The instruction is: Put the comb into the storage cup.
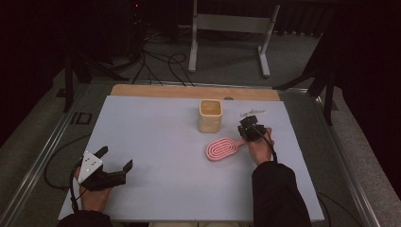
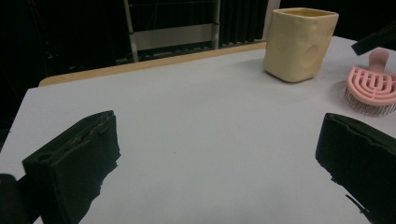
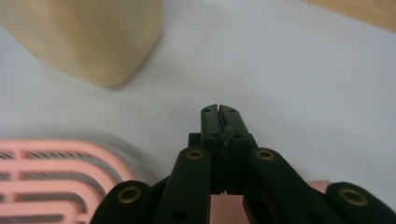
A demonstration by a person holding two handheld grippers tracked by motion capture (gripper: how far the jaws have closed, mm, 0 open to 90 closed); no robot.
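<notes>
Right hand-held gripper (image 1: 249,128) centre-right of high view, jaws pinched together over the handle of the pink plastic oval hairbrush (image 1: 222,148), whose head lies just lower-left of it; cream square ceramic cup (image 1: 210,115) stands near, upper left; left hand-held gripper (image 1: 115,164) lower left, jaws wide, empty, on the pale grey bench (image 1: 151,137).

On my feed both handheld tools are black. The left gripper (image 1: 116,160) carries a grey three-cornered plate dotted with small holes, its thick jaws rough and chipped at the edges, and a dark cable loops behind it. My right gripper (image 3: 219,109) has slim linkage arms pinned with brass-ringed screws; a tiny green light glows on its body. Dark long sleeves cover both forearms.
</notes>
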